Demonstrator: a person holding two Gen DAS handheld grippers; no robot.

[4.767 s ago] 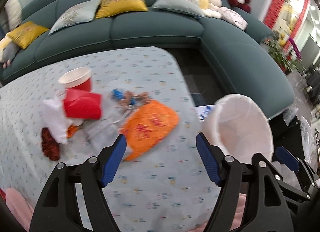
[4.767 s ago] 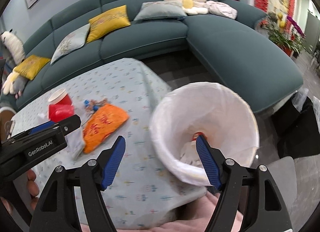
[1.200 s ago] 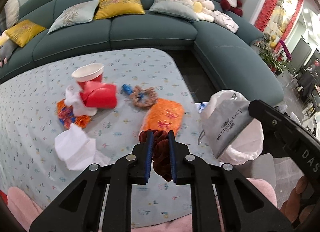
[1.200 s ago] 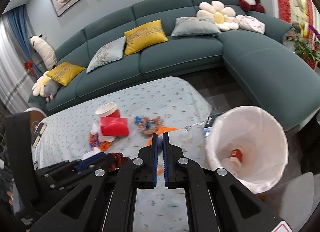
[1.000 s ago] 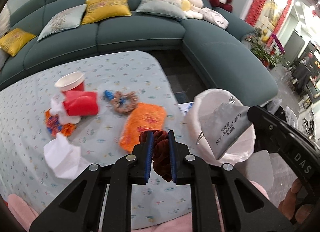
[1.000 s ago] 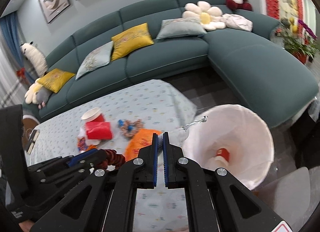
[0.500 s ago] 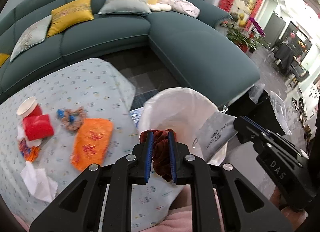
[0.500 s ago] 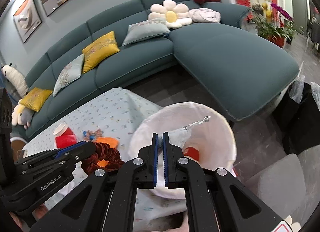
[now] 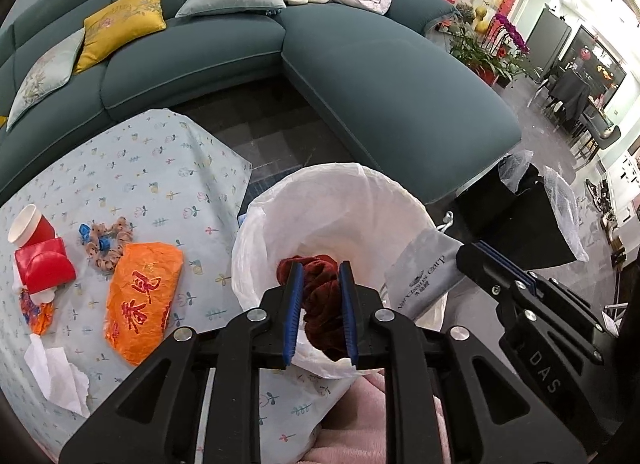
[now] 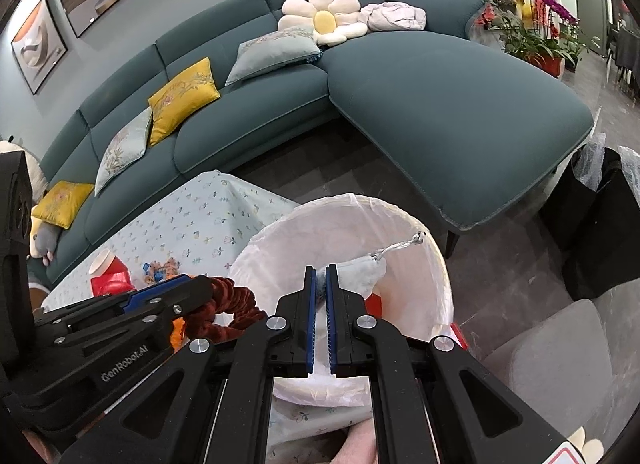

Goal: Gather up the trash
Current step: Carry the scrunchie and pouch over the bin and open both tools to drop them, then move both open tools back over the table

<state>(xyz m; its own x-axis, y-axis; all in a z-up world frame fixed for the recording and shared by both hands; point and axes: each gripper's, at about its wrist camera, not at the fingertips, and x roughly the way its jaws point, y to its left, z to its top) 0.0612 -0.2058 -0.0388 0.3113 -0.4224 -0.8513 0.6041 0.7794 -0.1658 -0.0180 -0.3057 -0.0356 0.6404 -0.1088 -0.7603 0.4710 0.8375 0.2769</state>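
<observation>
My left gripper (image 9: 320,280) is shut on a dark red scrunchie (image 9: 322,296) and holds it over the open white-lined trash bin (image 9: 280,204). My right gripper (image 10: 321,272) is shut on a grey drawstring pouch (image 10: 360,266), also over the bin (image 10: 434,264); the pouch shows in the left wrist view (image 9: 424,272). A red item (image 10: 372,306) lies inside the bin. On the table remain an orange wrapper (image 9: 140,288), a red paper cup (image 9: 30,224), a red box (image 9: 44,264), a beaded ring (image 9: 108,244) and white tissue (image 9: 60,372).
The table has a light floral cloth (image 9: 160,168), with the bin at its right edge. A teal sectional sofa (image 9: 360,64) with cushions curves behind. A black bag (image 9: 532,220) stands on the floor at right. Dark tiled floor (image 9: 272,136) lies between table and sofa.
Both grippers have swung right from the table toward the bin, carrying the scrunchie and the pouch, and now hang over its opening. Both stay shut.
</observation>
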